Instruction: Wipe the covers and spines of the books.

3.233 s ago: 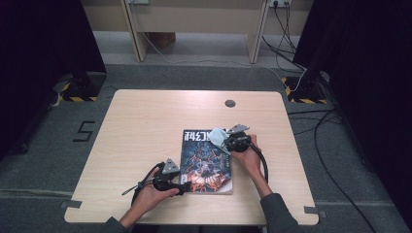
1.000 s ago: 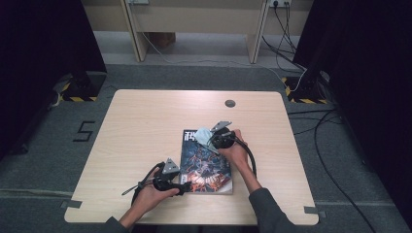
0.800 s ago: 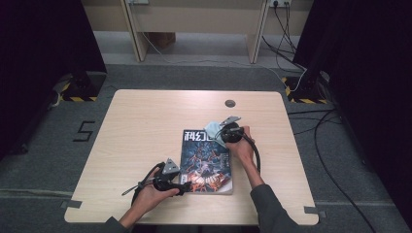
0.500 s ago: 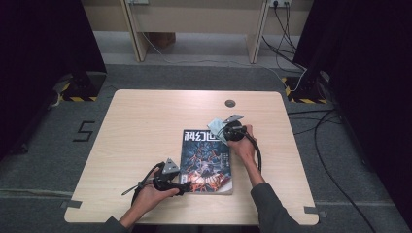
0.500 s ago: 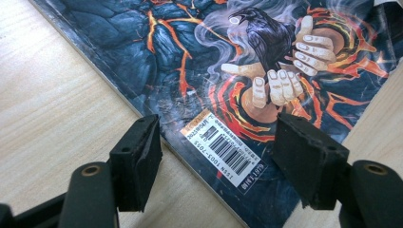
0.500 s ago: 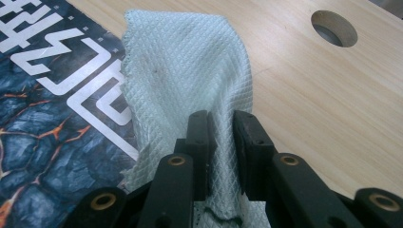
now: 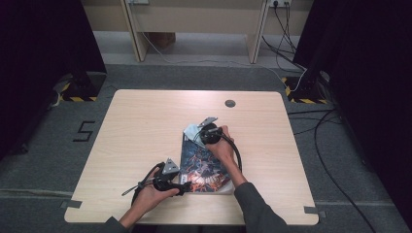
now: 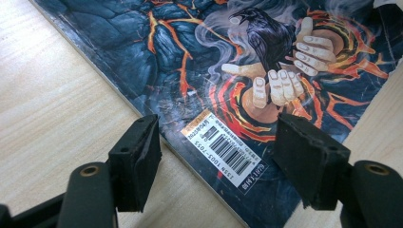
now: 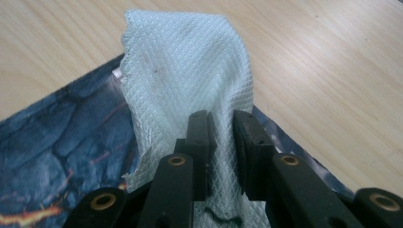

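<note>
Magazine (image 7: pixel 204 162) with a dark, lava-streaked cover lay flat on the pale wooden tabletop (image 7: pixel 141 126), near the person's edge and a little right of the middle. The right gripper (image 9: pixel 219 137) had its jaws closed on a pale, waffle-textured cloth (image 9: pixel 190 80), pinching a fold of it while the rest draped forward over the magazine's far corner and onto the wood. Compared with a second earlier, the right hand (image 7: pixel 221 145) had carried the cloth a short way leftward across the top of the cover, which I took for a stroke in wiping it. The left gripper (image 8: pixel 218 156) had kept where it was at the magazine's near left corner, jaws standing apart on either side of the barcode (image 8: pixel 223 147), one over the wood, one over the cover, gripping nothing; whether they pressed down I could not tell. To my eye, most of the cover below the cloth remained to be wiped.
</note>
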